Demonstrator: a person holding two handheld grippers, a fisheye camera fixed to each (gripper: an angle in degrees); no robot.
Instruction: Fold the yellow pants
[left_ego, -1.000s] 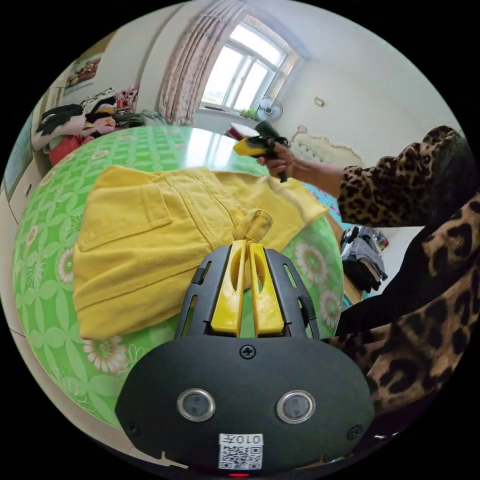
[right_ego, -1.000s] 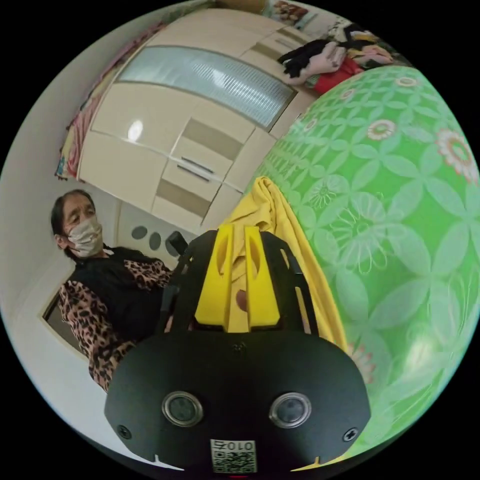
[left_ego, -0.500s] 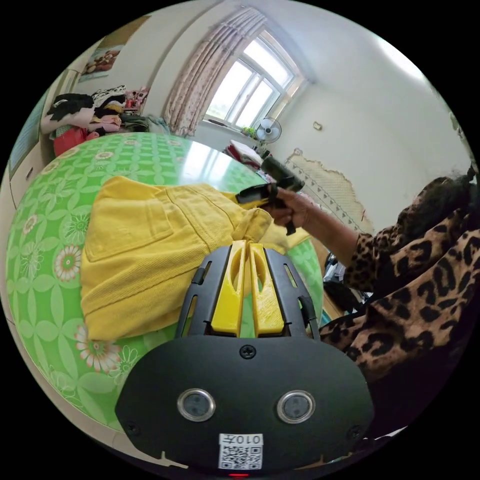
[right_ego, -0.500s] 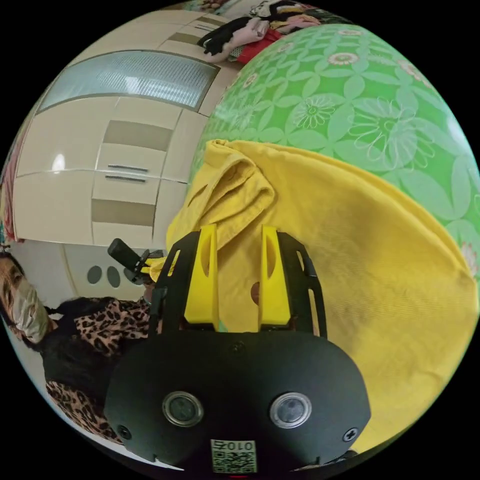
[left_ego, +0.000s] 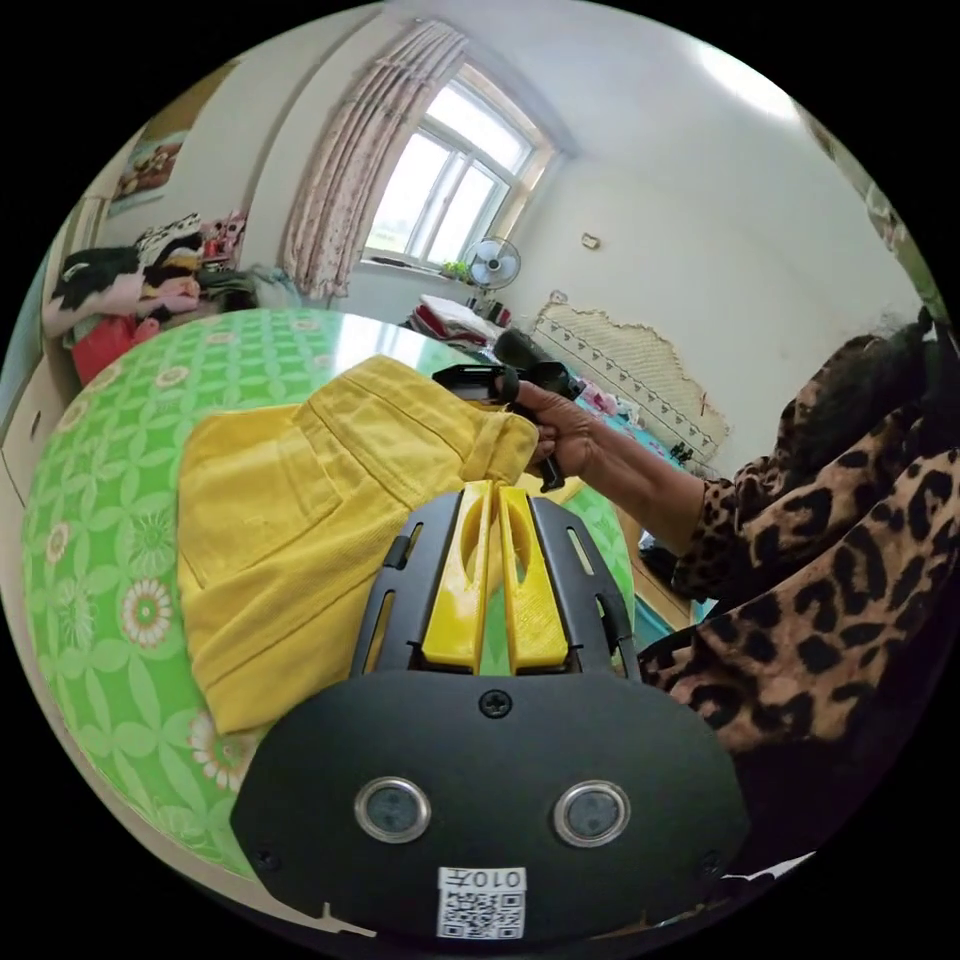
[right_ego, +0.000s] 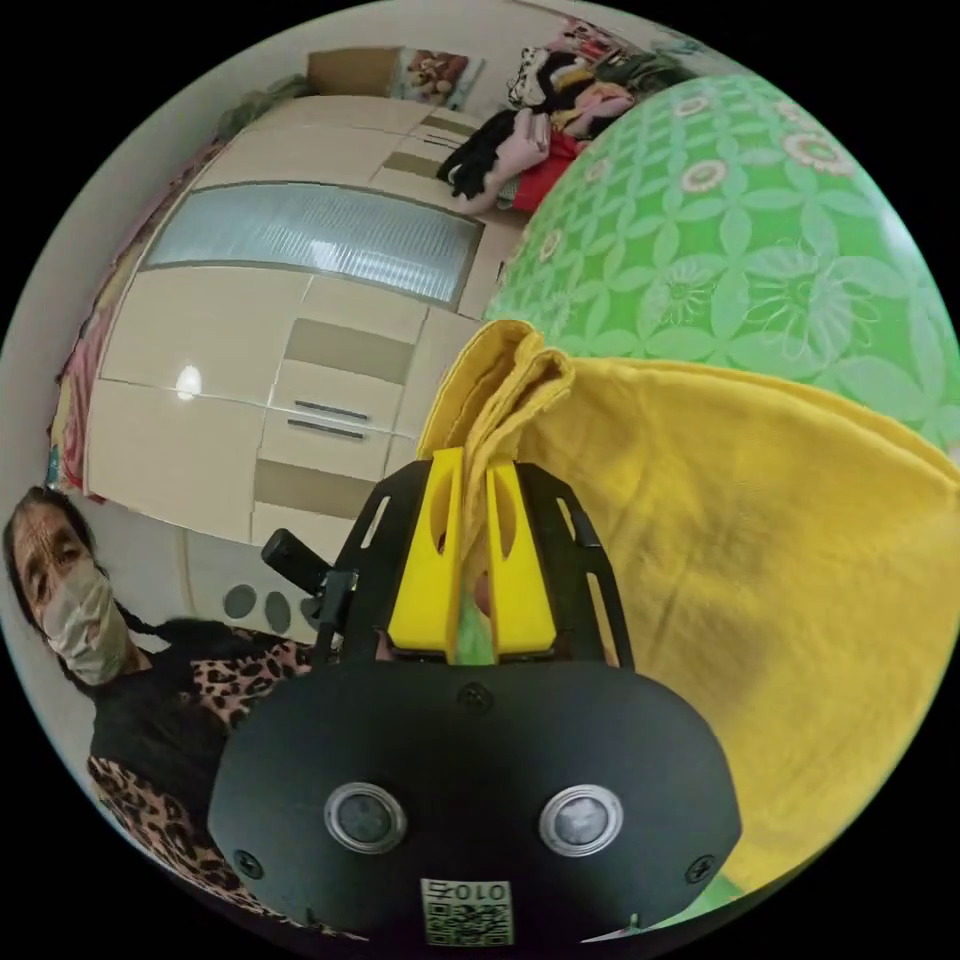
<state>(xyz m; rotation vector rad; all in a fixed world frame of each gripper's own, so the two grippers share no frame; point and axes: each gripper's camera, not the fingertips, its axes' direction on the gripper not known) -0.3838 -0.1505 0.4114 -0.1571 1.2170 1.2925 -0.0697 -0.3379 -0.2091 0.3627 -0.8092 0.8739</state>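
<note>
The yellow pants (left_ego: 300, 510) lie folded on the green flowered table (left_ego: 90, 520), back pocket up. My left gripper (left_ego: 492, 487) is shut on a bunched corner of the pants at their near edge. In the left gripper view my right gripper (left_ego: 470, 377), held by a hand, sits at the far side of the same raised corner. In the right gripper view my right gripper (right_ego: 473, 460) is shut on a thick folded edge of the yellow pants (right_ego: 760, 560), which spread wide to the right over the table (right_ego: 760, 240).
A person in a leopard-print top (left_ego: 830, 560) stands at the table's right. Piled clothes (left_ego: 130, 280) lie at the far table end. A cream wardrobe (right_ego: 280, 340) stands behind. Window, curtain and fan (left_ego: 492, 262) are at the back.
The right gripper opened half a second ago and has shut again on the folded edge. It has come closer to the left gripper, and the pants' far part now lies folded over.
</note>
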